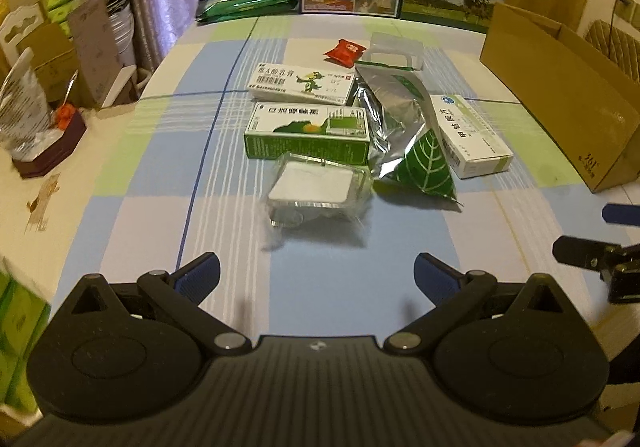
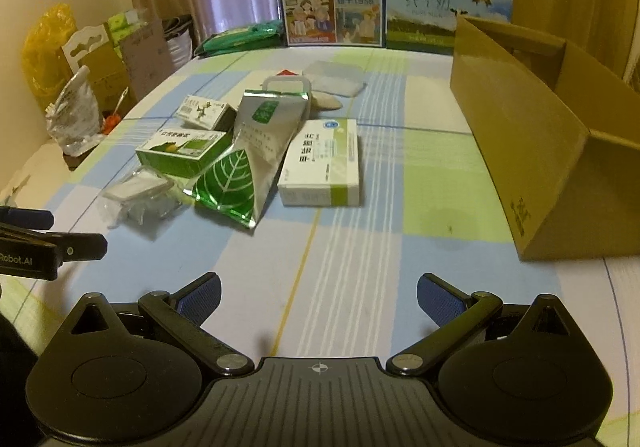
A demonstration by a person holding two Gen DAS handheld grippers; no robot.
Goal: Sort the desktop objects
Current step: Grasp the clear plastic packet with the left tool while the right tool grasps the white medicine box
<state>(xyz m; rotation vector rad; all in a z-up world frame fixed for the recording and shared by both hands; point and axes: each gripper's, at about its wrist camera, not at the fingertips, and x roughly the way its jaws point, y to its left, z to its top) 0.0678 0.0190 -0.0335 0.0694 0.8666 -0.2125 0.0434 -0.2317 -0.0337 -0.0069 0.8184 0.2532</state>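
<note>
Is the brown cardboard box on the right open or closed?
Open. The cardboard box has no lid on top, and its inner walls show over the near rim. Whether anything is inside cannot be told.

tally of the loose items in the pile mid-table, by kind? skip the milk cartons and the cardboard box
Medicine boxes: 3 (white cartoon box, green box, white-green box)
Foil pouches: 1 (silver-green pouch)
Clear plastic packs: 2 (near pack, far pack)
Red snack packets: 1
Total: 7
</note>
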